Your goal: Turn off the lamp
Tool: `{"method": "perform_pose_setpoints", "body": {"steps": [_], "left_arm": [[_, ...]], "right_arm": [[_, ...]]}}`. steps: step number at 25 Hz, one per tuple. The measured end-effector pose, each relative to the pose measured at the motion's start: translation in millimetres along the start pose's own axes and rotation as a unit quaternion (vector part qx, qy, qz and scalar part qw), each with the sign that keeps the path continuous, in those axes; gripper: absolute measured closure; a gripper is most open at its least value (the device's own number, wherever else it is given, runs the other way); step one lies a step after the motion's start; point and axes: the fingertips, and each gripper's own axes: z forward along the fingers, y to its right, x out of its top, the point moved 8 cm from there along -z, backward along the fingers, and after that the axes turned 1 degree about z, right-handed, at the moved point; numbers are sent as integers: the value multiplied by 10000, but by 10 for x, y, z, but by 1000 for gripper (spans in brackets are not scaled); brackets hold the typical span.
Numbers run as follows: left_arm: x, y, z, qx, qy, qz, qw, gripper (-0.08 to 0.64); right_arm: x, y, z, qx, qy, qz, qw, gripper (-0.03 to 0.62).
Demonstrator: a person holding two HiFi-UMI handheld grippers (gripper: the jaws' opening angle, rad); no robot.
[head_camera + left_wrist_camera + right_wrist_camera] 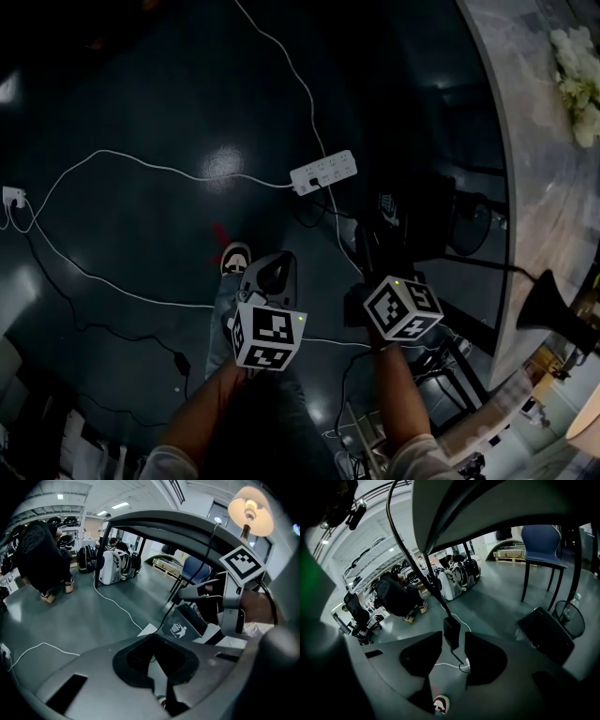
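Note:
The lamp (251,509) stands on the table at the right, its shade lit; the head view shows its black base (548,305) and pale shade (586,431). A black cord hangs from the table edge and carries a black inline switch (451,632). My right gripper (452,656) is open, with the switch between its pads and a gap on both sides. The same gripper shows in the left gripper view (185,595) and in the head view (373,251), below the table edge. My left gripper (272,267) hangs beside it over the floor, shut and holding nothing (159,667).
A white power strip (323,172) and white cables lie on the dark floor. Under the marble table (534,169) stands a black waste bin (180,627), and a blue chair (541,545) is beyond. A person in black (40,550) bends over near several bags (112,566). My shoe (234,258) shows below.

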Motion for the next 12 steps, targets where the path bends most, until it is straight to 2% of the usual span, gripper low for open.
{"method": "perform_pose_setpoints", "body": {"steps": [10, 12], "left_arm": [[11, -24, 27, 40, 7, -54, 10000, 554], [-3, -14, 32, 20, -16, -50, 10000, 554]], "right_arm": [[36, -11, 17, 46, -64, -137, 9999, 462], [31, -12, 11, 31, -70, -100, 9999, 491]]}}
